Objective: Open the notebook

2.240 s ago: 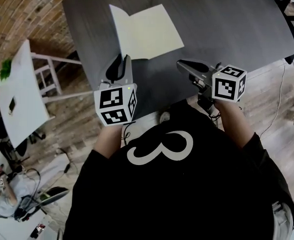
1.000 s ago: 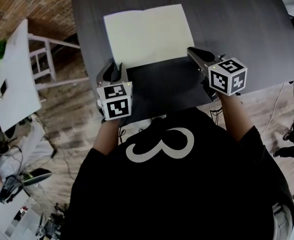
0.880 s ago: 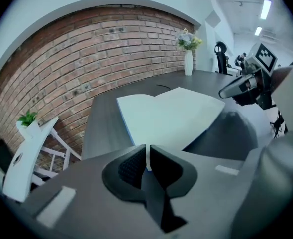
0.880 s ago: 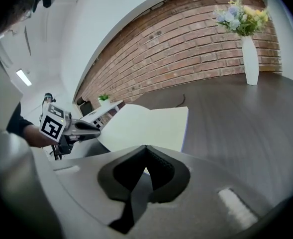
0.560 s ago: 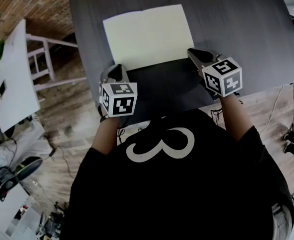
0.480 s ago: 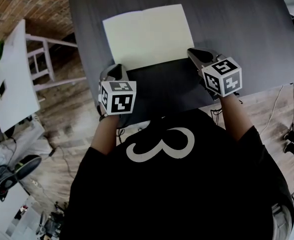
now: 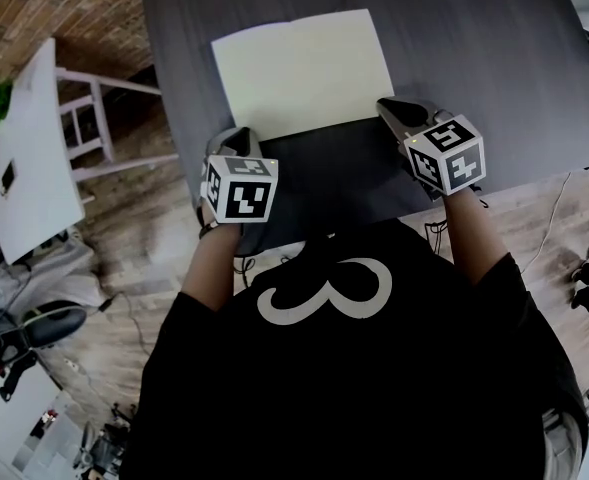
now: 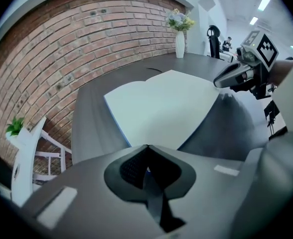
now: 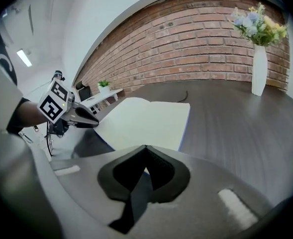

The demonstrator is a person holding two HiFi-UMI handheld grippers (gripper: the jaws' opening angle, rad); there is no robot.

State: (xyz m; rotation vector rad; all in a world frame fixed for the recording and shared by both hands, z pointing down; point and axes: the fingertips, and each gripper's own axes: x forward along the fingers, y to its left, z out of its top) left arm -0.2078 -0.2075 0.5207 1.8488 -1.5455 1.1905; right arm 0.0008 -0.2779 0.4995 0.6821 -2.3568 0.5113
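Our open cream-paged notebook (image 7: 299, 73) lies flat on the dark grey surface (image 7: 494, 48). The left gripper (image 7: 238, 134) and right gripper (image 7: 386, 106) sit closed, seemingly empty, at its near corners. We should withdraw gently without creasing pages.

Even, soft indoor light, faint shadows, strong fisheye bending with dark rounded corners, near foreground blurred.

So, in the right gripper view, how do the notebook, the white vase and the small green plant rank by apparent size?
Largest: notebook.
Then: white vase.
Smallest: small green plant, though it stands farthest, so its true size is unsure.
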